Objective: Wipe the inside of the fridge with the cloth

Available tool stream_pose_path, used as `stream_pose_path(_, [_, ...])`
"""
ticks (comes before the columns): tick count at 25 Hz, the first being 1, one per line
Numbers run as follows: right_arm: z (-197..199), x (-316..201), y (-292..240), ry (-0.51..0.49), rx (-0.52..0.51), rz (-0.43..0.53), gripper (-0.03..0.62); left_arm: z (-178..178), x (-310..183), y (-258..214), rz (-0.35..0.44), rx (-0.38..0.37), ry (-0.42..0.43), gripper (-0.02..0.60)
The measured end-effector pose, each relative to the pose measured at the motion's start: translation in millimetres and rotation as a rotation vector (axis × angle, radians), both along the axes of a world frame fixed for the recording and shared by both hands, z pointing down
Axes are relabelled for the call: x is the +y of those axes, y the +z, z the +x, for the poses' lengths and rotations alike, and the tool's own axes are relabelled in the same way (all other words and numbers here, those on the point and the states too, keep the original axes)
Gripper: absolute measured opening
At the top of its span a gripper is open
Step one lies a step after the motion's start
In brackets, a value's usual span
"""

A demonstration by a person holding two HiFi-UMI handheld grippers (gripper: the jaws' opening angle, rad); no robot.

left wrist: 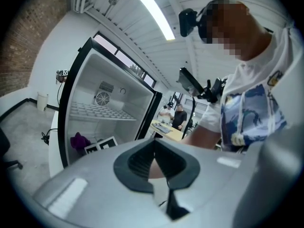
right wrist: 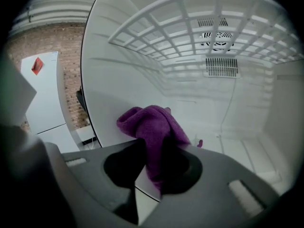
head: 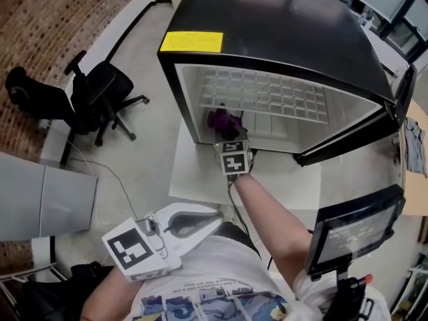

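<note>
A black mini fridge (head: 281,25) stands with its door open, showing a white interior (right wrist: 128,80) and a wire shelf (head: 267,95). My right gripper (head: 232,154) reaches into the lower compartment at its front left. It is shut on a purple cloth (right wrist: 154,127), which bunches up above the jaws close to the left inner wall. The same cloth (head: 223,120) shows just past the marker cube. My left gripper (head: 212,217) is held back by the person's torso, shut and empty (left wrist: 154,163). It points toward the fridge (left wrist: 85,108).
The fridge door (head: 348,139) hangs open to the right. A white board (head: 200,172) lies under the fridge front. A black office chair (head: 100,99) and a grey cabinet (head: 40,202) stand to the left. A vent (right wrist: 221,66) sits on the back wall.
</note>
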State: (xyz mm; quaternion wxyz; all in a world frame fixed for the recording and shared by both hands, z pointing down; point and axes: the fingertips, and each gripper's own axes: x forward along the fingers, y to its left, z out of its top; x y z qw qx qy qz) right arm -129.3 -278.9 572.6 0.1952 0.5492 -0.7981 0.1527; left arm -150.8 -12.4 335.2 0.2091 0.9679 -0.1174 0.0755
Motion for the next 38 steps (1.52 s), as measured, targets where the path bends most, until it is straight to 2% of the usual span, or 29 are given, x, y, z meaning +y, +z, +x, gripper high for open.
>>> stream_pose_path(6, [-25.4,1.6,-5.0,-0.04,-0.11,-0.012,0.08,-10.4,-0.8,6.3,0.014,-0.011,-0.016,0.005])
stream_pose_path(10, [-25.8,6.3,-9.4,-0.042,-0.2,-0.016,0.08,-13.2,-0.6,13.9,0.015,-0.041,-0.008,0.005])
stream_pose_path(12, [-17.9,10.3,-17.9,-0.032,-0.2,0.009,0.08,-11.2,0.7,16.0,0.003,-0.049,0.004,0.005])
stream_pose_path(16, [15.7,20.2,-37.3,0.006,-0.18,0.061,0.08,5.7,4.6,10.2,0.005,-0.006,0.066,0.005])
stream_pose_path(19, [61.8,31.2,-46.1,0.077,-0.16,0.09,0.08,28.6,11.0,4.2,-0.008,0.013,0.139,0.005])
stream_pose_path(24, [160.8,55.3,-52.5,0.254,-0.035,0.127,0.08,59.8,25.1,2.1,-0.023,0.032,0.258,0.005])
stream_pose_path(28, [216.0,75.2,-43.3,0.342,0.072,0.096,0.08,75.6,35.5,2.7,-0.024,0.035,0.326,0.005])
stream_pose_path(33, [239.9,88.4,-13.1,0.373,0.096,0.013,0.08,77.1,41.0,0.9,-0.029,0.037,0.347,0.005])
stream_pose_path(38, [218.4,87.5,3.9,0.354,0.057,-0.026,0.08,65.8,39.3,2.4,-0.031,0.016,0.31,0.005])
